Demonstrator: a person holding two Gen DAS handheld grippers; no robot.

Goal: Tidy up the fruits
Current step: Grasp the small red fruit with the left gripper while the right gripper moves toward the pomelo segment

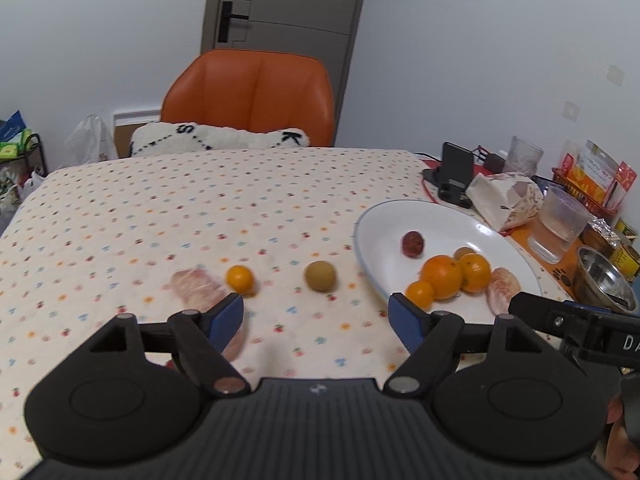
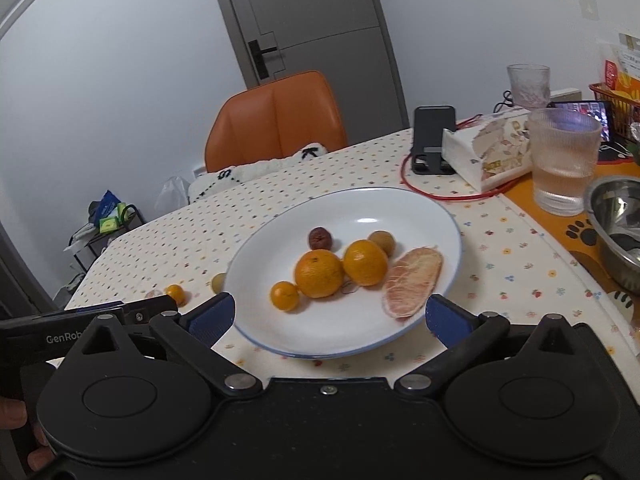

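On the dotted tablecloth [image 1: 160, 208], seen from the left wrist, the left gripper [image 1: 316, 312] hangs with its blue-padded jaws spread wide and nothing between them. Just beyond its left finger lies a pale pink pomelo piece [image 1: 196, 286], partly hidden by that finger, with a small kumquat [image 1: 240, 279] touching or nearly touching it on the right. A brown-green longan [image 1: 320, 276] sits alone further right, apart from the kumquat and short of the plate [image 1: 448, 216]. On the plate rest a dark red jujube [image 1: 413, 243], two oranges [image 1: 442, 277] side by side, another kumquat in front of them, a second longan behind, and a pink pomelo segment [image 1: 502, 290] at the right edge. The right gripper's dark body [image 1: 576, 320] reaches in from the right, near the plate rim. From the right wrist, the right gripper [image 2: 330, 316] is also wide open and empty, its fingers straddling the near rim of the plate [image 2: 360, 208]. The same fruit shows there: jujube [image 2: 319, 238], oranges [image 2: 319, 273], and pomelo segment [image 2: 412, 282] near the right finger. Left of the plate, the loose kumquat [image 2: 175, 293] and longan [image 2: 219, 282] are small and blurred; the loose pomelo piece is perhaps the pink speck beside them. A glass [image 2: 564, 164] and steel bowl [image 2: 616, 224] stand to the right.
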